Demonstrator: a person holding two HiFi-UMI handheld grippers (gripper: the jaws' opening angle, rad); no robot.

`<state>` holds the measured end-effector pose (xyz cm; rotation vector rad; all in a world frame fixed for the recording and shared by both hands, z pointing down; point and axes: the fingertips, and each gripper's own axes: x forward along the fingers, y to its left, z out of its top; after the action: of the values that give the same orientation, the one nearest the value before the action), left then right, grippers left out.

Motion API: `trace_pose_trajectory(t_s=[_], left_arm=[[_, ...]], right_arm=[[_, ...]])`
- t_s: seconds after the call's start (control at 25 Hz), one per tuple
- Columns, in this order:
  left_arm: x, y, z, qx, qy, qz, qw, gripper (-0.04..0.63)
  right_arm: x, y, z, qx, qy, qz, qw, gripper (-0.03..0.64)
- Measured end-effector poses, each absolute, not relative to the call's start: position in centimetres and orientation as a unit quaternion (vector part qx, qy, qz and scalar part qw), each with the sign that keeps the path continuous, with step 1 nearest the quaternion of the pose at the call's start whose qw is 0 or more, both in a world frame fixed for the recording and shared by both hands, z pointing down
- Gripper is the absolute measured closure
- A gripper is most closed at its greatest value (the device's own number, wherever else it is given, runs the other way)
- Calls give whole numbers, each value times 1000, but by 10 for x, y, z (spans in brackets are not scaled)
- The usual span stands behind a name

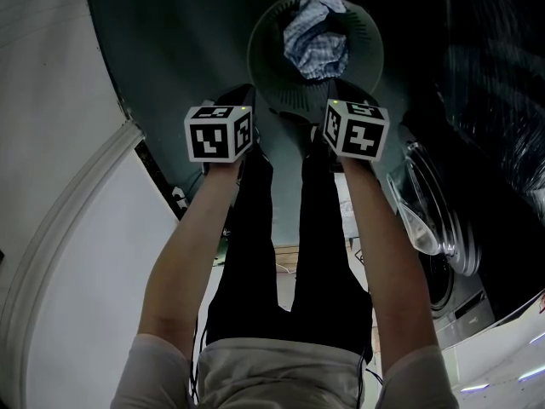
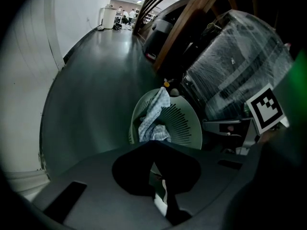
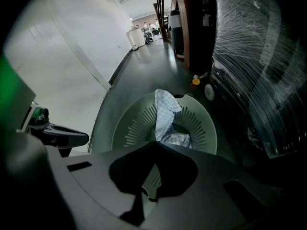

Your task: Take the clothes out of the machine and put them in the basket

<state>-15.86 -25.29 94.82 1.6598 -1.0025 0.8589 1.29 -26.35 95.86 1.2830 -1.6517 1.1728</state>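
One round pale-green slotted plastic basket (image 1: 266, 75) holds one blue-checked cloth (image 1: 315, 37) reaching its far rim. The left gripper (image 2: 152, 145) and right gripper (image 3: 154, 145), both closed and empty, hover at its near rim. Dark floor (image 1: 170, 41) lies open leftward.

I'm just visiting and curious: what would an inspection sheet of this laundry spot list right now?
Surface: dark glossy floor.
Job's things: pale slatted basket holds a checked cloth; washing machine at right, door open.
Clutter: small orange thing on floor beyond basket.
Grippers: left tool and right tool both shut, empty, above basket's near rim.
Cables: thin lead seems to hang by person's waist.
Surroundings: white wall left; plastic-wrapped unit right.
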Motion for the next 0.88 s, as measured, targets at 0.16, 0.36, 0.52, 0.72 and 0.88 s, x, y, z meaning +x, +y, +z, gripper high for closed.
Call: trace_pose_trajectory(t_s=[0.16,0.36,0.52,0.72,0.88], left_arm=[[-160,-250,947,684,-414,352,487,575],[-157,-246,941,686,-414,345,489,575],[-152,-246,930,695,-412,342,481,575],[-153,-246,913,703,-412,338,472,575],[-158,-244,894,706,-415,334,466,575]], right_arm=[[13,-264,956,502,-642,458,354,607],[14,-260,951,506,-641,457,352,607],[16,-255,944,509,-640,458,349,607],[16,-253,925,513,-642,458,339,609],[17,-250,906,518,-643,455,334,609]])
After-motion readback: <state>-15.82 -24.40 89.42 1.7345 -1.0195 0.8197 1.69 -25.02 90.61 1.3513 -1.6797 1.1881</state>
